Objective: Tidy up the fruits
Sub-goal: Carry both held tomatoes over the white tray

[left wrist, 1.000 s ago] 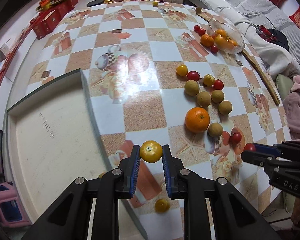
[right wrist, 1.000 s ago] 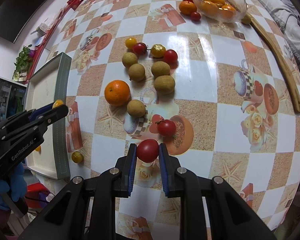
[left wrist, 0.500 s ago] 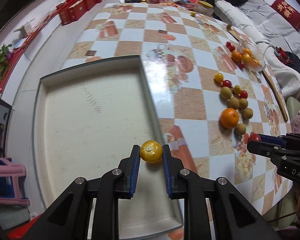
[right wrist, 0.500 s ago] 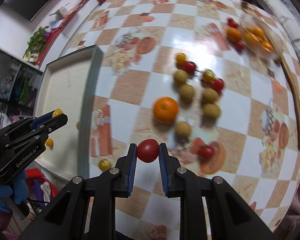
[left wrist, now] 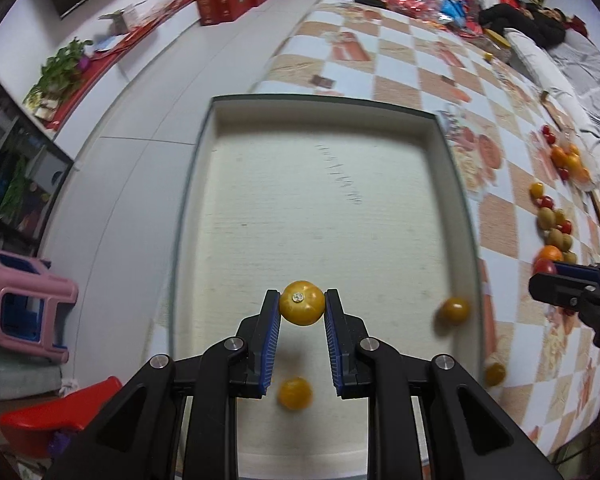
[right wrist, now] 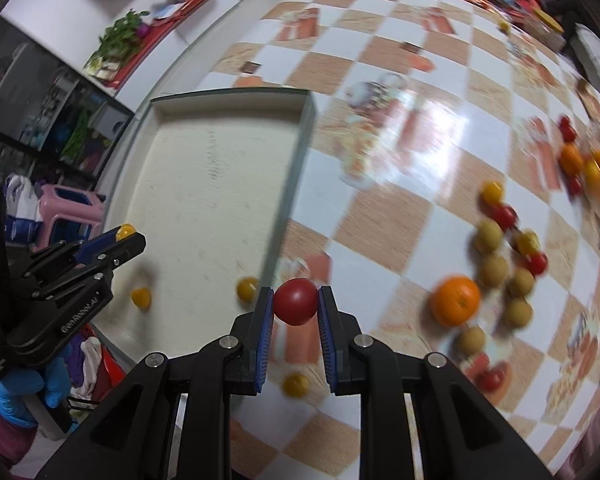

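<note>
My left gripper is shut on a yellow tomato and holds it above the near part of the cream tray. Two yellow tomatoes lie in the tray. My right gripper is shut on a red tomato above the table, just right of the tray's edge. The left gripper also shows in the right wrist view. An orange, brown longans and small tomatoes lie on the table to the right.
A yellow tomato lies on the table near the front edge, outside the tray. A glass bowl of fruit stands at the far right. A pink stool and red boxes stand on the floor beyond the table.
Both grippers have swung left with their fruit. The left gripper has moved from the tray's right rim to over the tray floor. The right gripper has come close to the tray's right edge.
</note>
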Tool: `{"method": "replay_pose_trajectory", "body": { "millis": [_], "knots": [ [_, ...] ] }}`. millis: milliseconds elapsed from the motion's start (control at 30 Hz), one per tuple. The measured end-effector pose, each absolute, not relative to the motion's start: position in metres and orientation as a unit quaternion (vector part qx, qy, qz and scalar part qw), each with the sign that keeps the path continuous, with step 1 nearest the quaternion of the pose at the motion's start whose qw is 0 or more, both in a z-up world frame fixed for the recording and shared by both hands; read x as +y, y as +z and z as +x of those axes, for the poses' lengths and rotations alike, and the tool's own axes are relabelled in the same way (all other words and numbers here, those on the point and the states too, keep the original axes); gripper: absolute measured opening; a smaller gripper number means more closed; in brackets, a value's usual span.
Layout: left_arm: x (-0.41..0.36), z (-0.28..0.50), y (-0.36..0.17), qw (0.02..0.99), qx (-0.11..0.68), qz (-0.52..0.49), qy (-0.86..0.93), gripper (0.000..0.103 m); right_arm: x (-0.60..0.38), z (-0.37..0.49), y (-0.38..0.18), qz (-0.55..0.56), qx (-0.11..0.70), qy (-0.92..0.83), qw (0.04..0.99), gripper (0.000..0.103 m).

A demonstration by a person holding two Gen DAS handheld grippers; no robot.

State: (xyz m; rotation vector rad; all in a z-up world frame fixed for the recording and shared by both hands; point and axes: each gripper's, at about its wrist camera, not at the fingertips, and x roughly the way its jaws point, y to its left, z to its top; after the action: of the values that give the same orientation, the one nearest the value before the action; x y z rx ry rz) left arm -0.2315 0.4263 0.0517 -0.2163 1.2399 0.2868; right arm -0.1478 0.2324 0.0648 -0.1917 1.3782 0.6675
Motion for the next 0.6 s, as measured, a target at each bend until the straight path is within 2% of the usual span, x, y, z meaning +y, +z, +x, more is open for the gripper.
{"method": "replay_pose_trajectory", "body": {
  "millis": [600],
  "knots": [
    [0.442,-0.220,0.020,0.779,0.599,-0.081,0.169,0.024,0.327,-0.100,0.024,-0.131,0.635,0.324,0.689,0.025]
  ]
}}
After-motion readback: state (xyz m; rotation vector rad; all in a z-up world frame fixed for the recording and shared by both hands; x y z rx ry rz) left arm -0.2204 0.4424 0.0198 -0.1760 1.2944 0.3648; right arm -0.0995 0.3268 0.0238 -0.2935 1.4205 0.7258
